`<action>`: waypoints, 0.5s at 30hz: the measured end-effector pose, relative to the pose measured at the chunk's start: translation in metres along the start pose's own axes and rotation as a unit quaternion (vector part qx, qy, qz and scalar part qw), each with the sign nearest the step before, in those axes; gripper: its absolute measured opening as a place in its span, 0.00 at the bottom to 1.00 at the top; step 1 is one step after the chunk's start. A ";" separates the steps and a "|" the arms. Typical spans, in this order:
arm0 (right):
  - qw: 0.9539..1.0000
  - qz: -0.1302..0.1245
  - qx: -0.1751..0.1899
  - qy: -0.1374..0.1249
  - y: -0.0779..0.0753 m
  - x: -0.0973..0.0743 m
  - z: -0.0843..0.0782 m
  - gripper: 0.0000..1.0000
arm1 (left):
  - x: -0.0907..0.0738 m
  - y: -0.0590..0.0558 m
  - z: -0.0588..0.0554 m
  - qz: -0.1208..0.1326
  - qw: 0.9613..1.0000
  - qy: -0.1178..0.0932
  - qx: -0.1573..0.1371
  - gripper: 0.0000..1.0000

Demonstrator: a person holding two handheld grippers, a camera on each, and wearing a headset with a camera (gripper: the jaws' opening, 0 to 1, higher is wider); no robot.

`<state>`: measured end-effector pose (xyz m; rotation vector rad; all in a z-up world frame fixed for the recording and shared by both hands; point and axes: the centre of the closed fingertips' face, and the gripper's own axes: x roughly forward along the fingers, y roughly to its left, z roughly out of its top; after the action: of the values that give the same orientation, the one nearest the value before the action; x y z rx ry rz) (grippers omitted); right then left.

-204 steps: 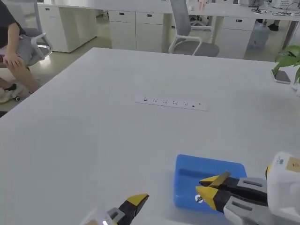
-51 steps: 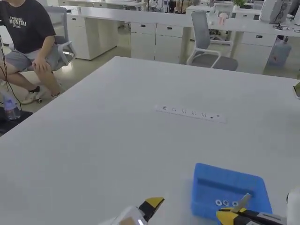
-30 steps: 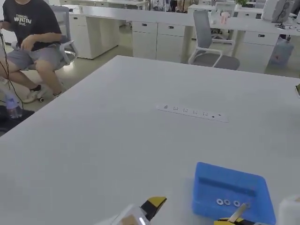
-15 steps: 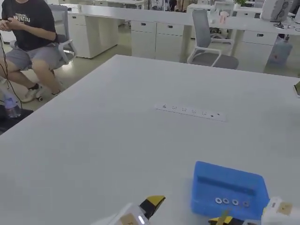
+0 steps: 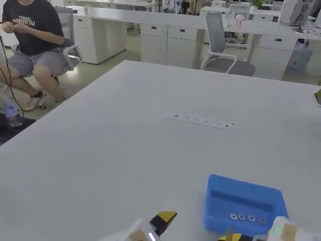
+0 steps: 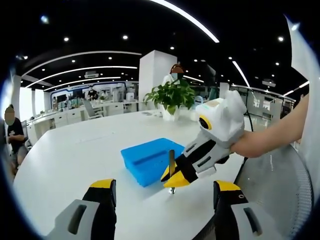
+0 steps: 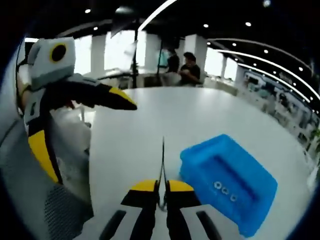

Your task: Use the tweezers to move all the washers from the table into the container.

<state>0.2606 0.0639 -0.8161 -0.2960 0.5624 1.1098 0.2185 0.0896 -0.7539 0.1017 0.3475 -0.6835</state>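
- Left gripper view: left gripper hovers at the counter's near edge, fingers wide apart.
- Right gripper clamps the tweezers just beside the container.
- Blue container sits by the near edge with washers inside.

The white desk carries a blue container near its front edge and a power strip farther back.
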 end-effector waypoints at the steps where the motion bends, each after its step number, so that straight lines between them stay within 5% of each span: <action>1: 1.000 0.002 0.027 -0.011 -0.002 -0.001 0.002 0.03 | 0.000 0.000 0.000 0.000 1.000 0.000 0.000 0.81; 4: 0.996 0.008 0.080 -0.041 -0.008 -0.007 0.010 0.03 | 0.000 0.000 0.000 -0.001 1.000 0.001 0.001 0.81; 15: 0.991 -0.001 0.113 -0.077 -0.021 -0.028 0.036 0.03 | 0.000 -0.002 -0.001 -0.005 1.000 0.001 0.002 0.81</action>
<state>0.2809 0.0519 -0.7716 -0.0134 0.5435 1.0465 0.2166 0.0881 -0.7546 0.1039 0.3500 -0.6943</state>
